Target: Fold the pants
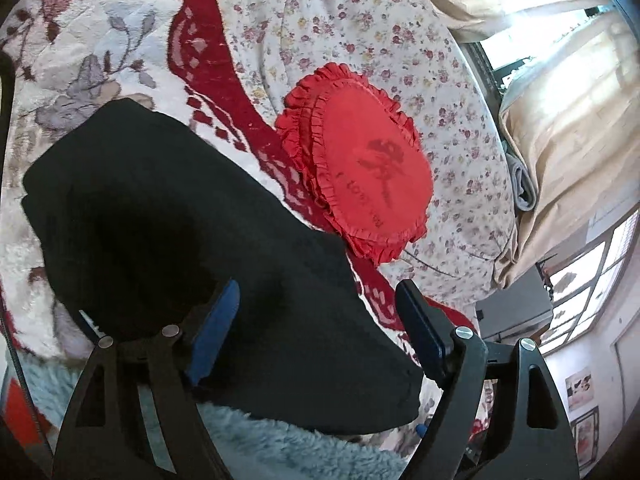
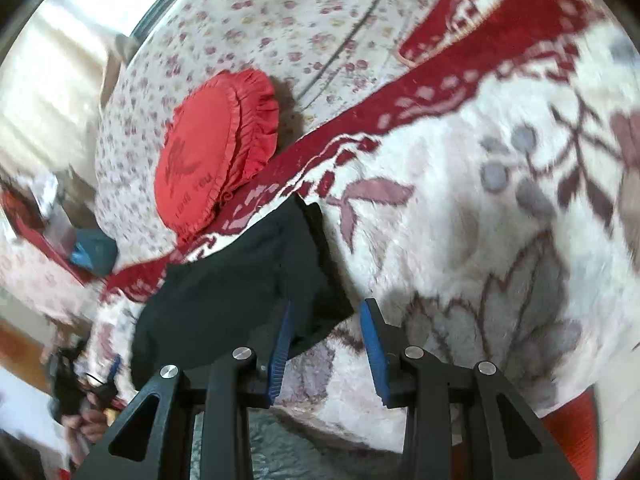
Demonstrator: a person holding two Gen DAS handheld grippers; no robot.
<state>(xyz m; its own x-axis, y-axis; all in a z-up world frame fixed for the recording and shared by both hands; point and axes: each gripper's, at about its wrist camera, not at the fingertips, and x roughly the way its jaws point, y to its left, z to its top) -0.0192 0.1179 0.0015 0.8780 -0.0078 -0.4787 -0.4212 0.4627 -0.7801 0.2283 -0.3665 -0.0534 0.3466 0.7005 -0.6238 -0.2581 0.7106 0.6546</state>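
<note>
The black pants [image 1: 168, 216] lie in a folded bundle on the flowered blanket [image 1: 92, 60]. My left gripper [image 1: 320, 316] hovers over the near end of the bundle. Its blue pads [image 1: 218, 332] stand wide apart and press on nothing, with the cloth lying below them. In the right wrist view the pants [image 2: 240, 280] sit left of centre. My right gripper [image 2: 326, 344] is at their right corner, jaws partly apart. A tip of black cloth shows beyond the gap, and the pads [image 2: 370, 344] do not touch it. This view is blurred by motion.
A red ruffled cushion [image 1: 360, 164] lies just beyond the pants on a small-flowered sheet [image 1: 360, 20]. Beige curtains [image 1: 568, 112] and windows are on the right. Pale blue fluffy fabric [image 1: 280, 440] covers the near edge. A blurred dark shape [image 2: 68, 384] sits at the right view's lower left.
</note>
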